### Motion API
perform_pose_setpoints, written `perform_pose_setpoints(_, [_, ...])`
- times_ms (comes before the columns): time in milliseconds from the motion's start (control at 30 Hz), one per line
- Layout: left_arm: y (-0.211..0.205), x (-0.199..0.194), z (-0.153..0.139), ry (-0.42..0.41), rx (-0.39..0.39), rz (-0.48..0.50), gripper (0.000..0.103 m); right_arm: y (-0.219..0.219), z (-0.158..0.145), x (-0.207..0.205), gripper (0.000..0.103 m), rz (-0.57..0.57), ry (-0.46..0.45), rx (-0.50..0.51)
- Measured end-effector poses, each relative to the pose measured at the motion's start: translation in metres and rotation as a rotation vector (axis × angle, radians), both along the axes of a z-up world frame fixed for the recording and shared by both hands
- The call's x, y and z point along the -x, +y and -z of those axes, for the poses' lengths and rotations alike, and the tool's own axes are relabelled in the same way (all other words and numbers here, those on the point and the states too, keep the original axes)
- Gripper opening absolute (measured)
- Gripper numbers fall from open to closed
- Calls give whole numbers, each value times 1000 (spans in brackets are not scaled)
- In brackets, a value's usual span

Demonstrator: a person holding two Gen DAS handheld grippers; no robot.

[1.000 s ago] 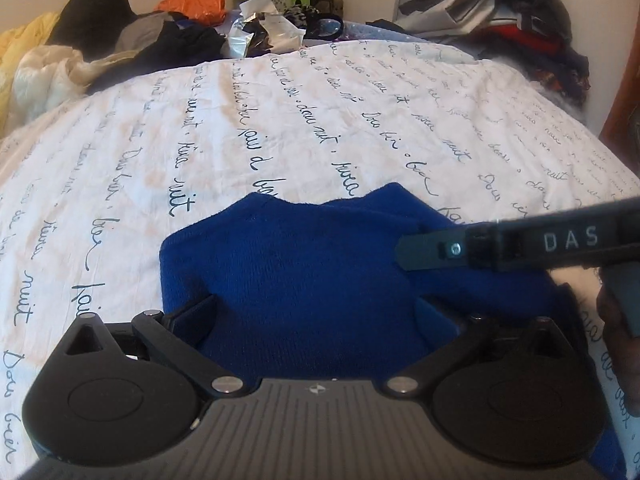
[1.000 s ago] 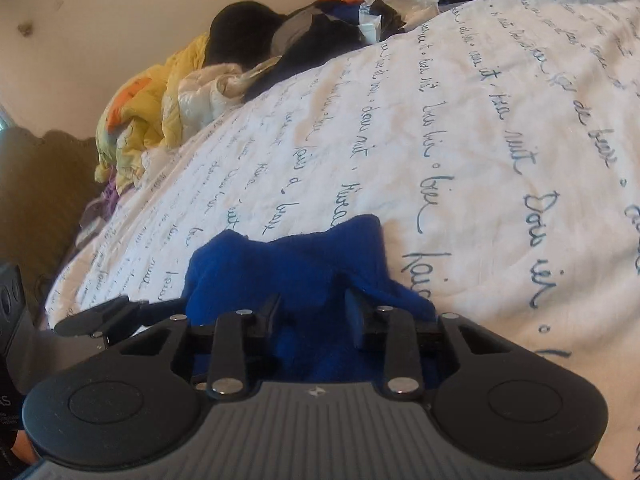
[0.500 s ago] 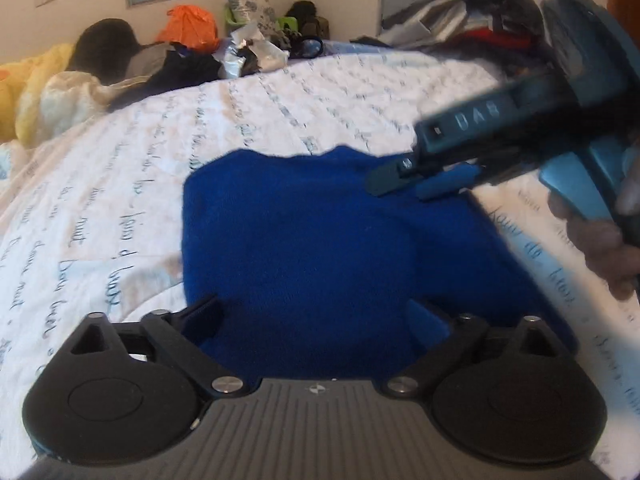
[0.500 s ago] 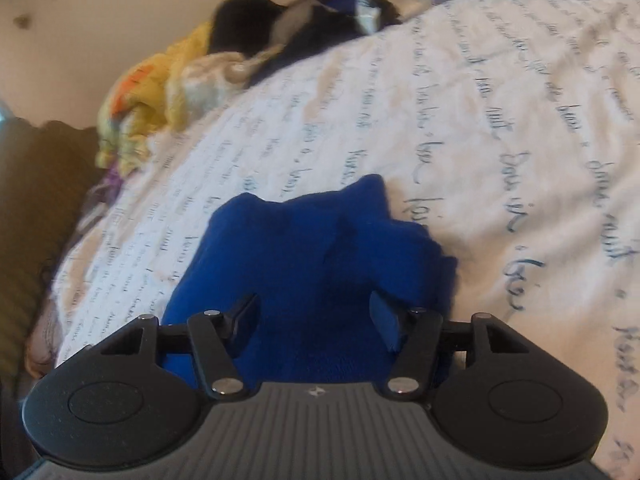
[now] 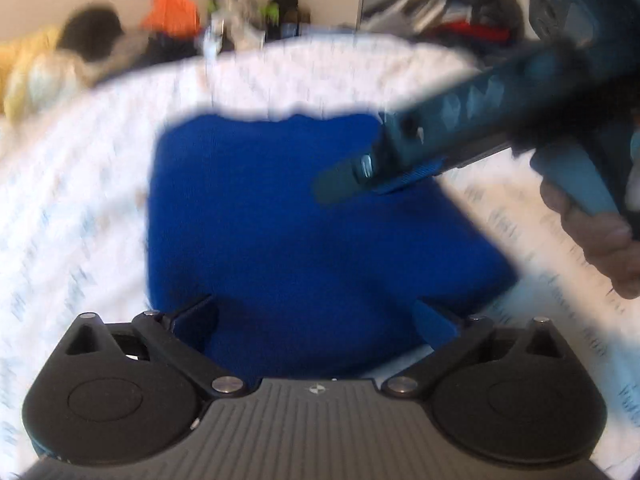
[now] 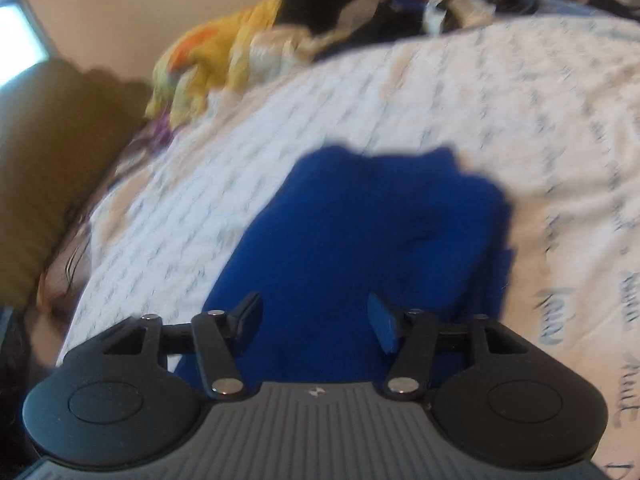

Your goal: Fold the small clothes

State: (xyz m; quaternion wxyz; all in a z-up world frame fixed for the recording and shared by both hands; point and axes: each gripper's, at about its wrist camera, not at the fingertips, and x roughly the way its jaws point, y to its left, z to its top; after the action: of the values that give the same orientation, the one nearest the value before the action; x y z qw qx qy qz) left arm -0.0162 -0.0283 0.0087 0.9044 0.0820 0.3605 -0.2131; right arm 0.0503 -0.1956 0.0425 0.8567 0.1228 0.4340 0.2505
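A folded blue fleece garment [image 5: 280, 220] lies flat on the white bedsheet [image 5: 80, 200]. My left gripper [image 5: 316, 320] hovers over its near edge, jaws opening wide, with cloth below them but nothing pinched. My right gripper [image 5: 352, 184] reaches in from the right above the garment's far right part, a hand [image 5: 600, 240] on its handle. In the right wrist view the blue garment [image 6: 380, 220] lies ahead and under the right gripper [image 6: 316, 320]. Its jaws are half apart and closing, with the pads not pressing on cloth. Both views are motion-blurred.
The sheet [image 6: 480, 100] carries dark script lettering. Piled clothes line the far edge: a yellow garment [image 6: 224, 52], black items [image 5: 96, 28], an orange bag [image 5: 172, 16]. More dark clothes [image 5: 472, 12] heap at the back right. A brown padded surface [image 6: 52, 168] borders the bed's left.
Both grippers have swept sideways across the bed. The right gripper let its jaws widen and lifted off the garment. The garment's right part now lies folded over, a squarer shape.
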Motion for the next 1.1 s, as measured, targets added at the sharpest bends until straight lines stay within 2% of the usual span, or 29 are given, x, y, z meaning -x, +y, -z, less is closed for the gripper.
perform_pose_setpoints(33, [-1, 2, 0, -7, -5, 1, 103, -1, 11, -1, 54, -25, -49, 11])
perform_pose_setpoints(67, [1, 3, -4, 9, 0, -11, 99, -10, 14, -2, 45, -10, -56, -23])
perform_pose_setpoints(100, [5, 7, -12, 27, 24, -24, 96, -20, 12, -3, 42, 37, -18, -59])
perform_pose_setpoints(133, [12, 13, -19, 29, 59, -29, 96, -27, 3, 2, 43, 98, 13, -61])
perform_pose_setpoints(200, [24, 30, -29, -4, 94, -69, 103, -25, -18, 26, 50, 131, -45, 13])
perform_pose_setpoints(233, [27, 37, -28, -14, 97, -101, 103, -23, -23, 40, 52, 118, -71, 5])
perform_pose_setpoints(267, [29, 41, -25, -1, 96, -122, 103, -21, -24, 51, 55, 80, -67, -47])
perform_pose_setpoints(300, [29, 41, -20, 20, 91, -140, 103, -17, -19, 57, 56, 42, -45, -88])
perform_pose_setpoints(333, [29, 41, -13, 42, 76, -156, 102, -11, -10, 60, 56, 16, -22, -89])
perform_pose_setpoints(400, [27, 44, -5, 67, 19, -177, 97, -8, 18, 55, 51, 28, 19, 3])
perform_pose_setpoints(433, [27, 50, -6, 41, -13, -181, 98, -19, 23, 58, 50, 36, -41, -45])
perform_pose_setpoints(467, [29, 55, -8, 27, -30, -181, 99, -29, 25, 56, 44, 71, -3, -82])
perform_pose_setpoints(500, [32, 59, -9, 23, -23, -186, 101, -36, 19, 59, 45, 118, 18, -76])
perform_pose_setpoints(533, [38, 63, -10, 23, -4, -202, 103, -36, 10, 64, 47, 153, 4, -19])
perform_pose_setpoints(567, [41, 64, -9, 27, 7, -222, 103, -31, 0, 75, 54, 175, -39, 57])
perform_pose_setpoints(600, [43, 62, -6, 38, 13, -240, 103, -28, -5, 84, 61, 179, -74, 91])
perform_pose_setpoints(633, [46, 60, -4, 44, 10, -263, 103, -24, -8, 92, 65, 165, -90, 85])
perform_pose_setpoints(700, [39, 58, -1, 5, -21, -295, 103, -13, -4, 104, 71, 126, -98, 100])
perform_pose_setpoints(833, [38, 60, 4, -45, -7, -323, 103, 4, 26, 121, 72, 166, -123, 310])
perform_pose_setpoints(867, [39, 61, 3, -44, -6, -325, 103, 4, 28, 129, 83, 175, -164, 324])
perform_pose_setpoints(900, [40, 58, 4, -45, -5, -324, 103, 2, 31, 132, 85, 190, -155, 333])
perform_pose_setpoints(1000, [39, 58, 4, -48, -6, -326, 103, -6, 28, 136, 85, 221, -155, 313])
perform_pose_setpoints(1100, [38, 56, 4, -49, -6, -328, 103, -10, 12, 133, 85, 243, -208, 298])
